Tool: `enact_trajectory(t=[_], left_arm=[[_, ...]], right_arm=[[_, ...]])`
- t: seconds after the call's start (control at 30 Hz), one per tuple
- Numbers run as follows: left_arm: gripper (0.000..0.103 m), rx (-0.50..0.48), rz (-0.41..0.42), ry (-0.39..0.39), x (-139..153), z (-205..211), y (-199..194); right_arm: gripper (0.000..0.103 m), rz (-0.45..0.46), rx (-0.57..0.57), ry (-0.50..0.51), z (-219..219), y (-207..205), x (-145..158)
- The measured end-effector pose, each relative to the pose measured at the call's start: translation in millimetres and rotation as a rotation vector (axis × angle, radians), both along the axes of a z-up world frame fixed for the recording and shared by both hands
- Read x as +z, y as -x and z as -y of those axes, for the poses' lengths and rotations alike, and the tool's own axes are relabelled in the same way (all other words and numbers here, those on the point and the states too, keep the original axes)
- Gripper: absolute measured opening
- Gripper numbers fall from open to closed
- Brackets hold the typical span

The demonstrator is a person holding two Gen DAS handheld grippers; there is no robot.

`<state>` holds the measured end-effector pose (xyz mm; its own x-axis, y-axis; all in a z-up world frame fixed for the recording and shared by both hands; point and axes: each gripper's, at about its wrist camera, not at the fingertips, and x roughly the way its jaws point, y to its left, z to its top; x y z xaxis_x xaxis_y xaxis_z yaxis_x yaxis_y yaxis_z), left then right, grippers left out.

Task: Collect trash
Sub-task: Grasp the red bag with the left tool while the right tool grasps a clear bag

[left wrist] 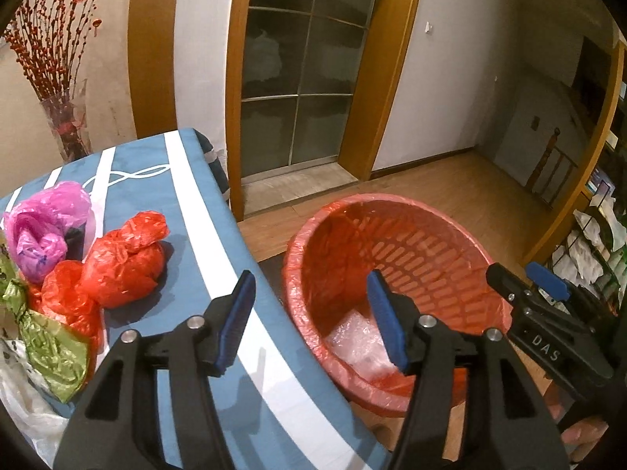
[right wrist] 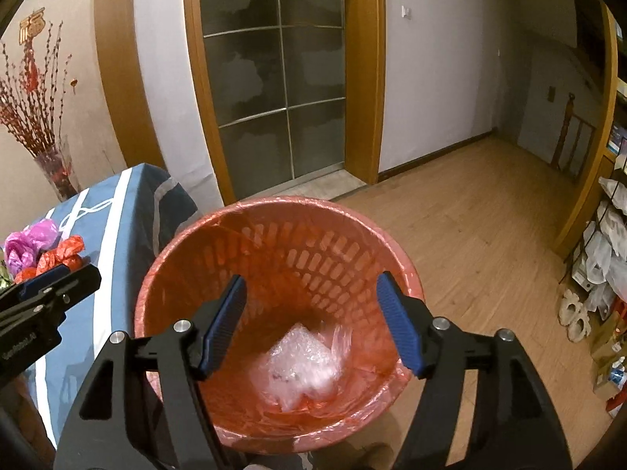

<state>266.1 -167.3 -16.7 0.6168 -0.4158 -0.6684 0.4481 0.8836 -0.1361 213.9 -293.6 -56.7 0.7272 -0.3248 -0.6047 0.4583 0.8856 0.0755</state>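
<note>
Both my tongs stand apart and empty over the bin; one piece of trash lies inside it.

My right tongs (right wrist: 311, 323) hang above the red bin (right wrist: 274, 211), jaws apart, nothing between the blue pads. At the bottom of the bin, on its red liner, lies a clear plastic wad (right wrist: 301, 364), apart from the pads. My left tongs (left wrist: 309, 315) are likewise apart and empty, straddling the right edge of the bench (left wrist: 188, 180) and the bin's near left rim. On the bench, with its blue and white striped cover, to the left: two red bags (left wrist: 121, 270) touching, a pink bag (left wrist: 43, 227) just behind them, a green wrapper (left wrist: 55, 356) nearer, and white plastic (left wrist: 23, 399) at the near edge.
</note>
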Motion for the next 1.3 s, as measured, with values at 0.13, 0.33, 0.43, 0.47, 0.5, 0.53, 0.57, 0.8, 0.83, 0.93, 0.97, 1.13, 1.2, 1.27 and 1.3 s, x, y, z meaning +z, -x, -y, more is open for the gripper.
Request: enact_trajectory(t=[0.13, 0.33, 0.43, 0.47, 0.5, 0.53, 0.57, 0.8, 0.83, 0.93, 0.97, 1.13, 1.2, 1.27, 1.3], left_arm=[[0.059, 0.011, 0.016, 0.006, 7, -11, 8], [0.059, 0.050, 0.060, 0.011, 25, -48, 24], [0.063, 0.088, 0.093, 0.003, 35, -75, 33], [0.063, 0.106, 0.105, 0.001, 38, -87, 36], [0.063, 0.127, 0.113, -0.001, 41, -99, 38], [0.064, 0.154, 0.120, -0.001, 44, -114, 41], [0.064, 0.175, 0.124, -0.002, 46, -127, 43], [0.065, 0.387, 0.129, -0.004, 57, -229, 51], [0.065, 0.421, 0.128, -0.006, 57, -245, 51], [0.065, 0.507, 0.131, -0.020, 58, -285, 54], [0.065, 0.530, 0.132, -0.025, 58, -295, 54], [0.066, 0.650, 0.120, -0.035, 52, -350, 56], [0.066, 0.691, 0.108, -0.033, 49, -370, 57], [0.066, 0.716, 0.095, -0.030, 46, -384, 58], [0.066, 0.726, 0.088, -0.028, 44, -390, 57]], right_arm=[[0.068, 0.021, 0.001, 0.005, -2, 4, 8], [0.068, 0.037, 0.025, 0.015, -16, 7, 17], [0.068, 0.050, 0.054, 0.015, -29, 9, 23], [0.068, 0.055, 0.066, 0.014, -35, 10, 25], [0.068, 0.062, 0.083, 0.012, -42, 9, 27], [0.068, 0.069, 0.106, 0.008, -52, 9, 29], [0.068, 0.072, 0.119, 0.005, -57, 8, 30], [0.068, 0.091, 0.340, -0.026, -138, -6, 35], [0.067, 0.092, 0.371, -0.032, -148, -8, 35], [0.064, 0.091, 0.481, -0.057, -186, -14, 34], [0.063, 0.089, 0.527, -0.072, -202, -18, 33], [0.059, 0.082, 0.684, -0.096, -262, -29, 31], [0.059, 0.073, 0.740, -0.107, -283, -36, 29], [0.059, 0.051, 0.782, -0.105, -302, -45, 23], [0.059, 0.036, 0.794, -0.098, -310, -49, 20]])
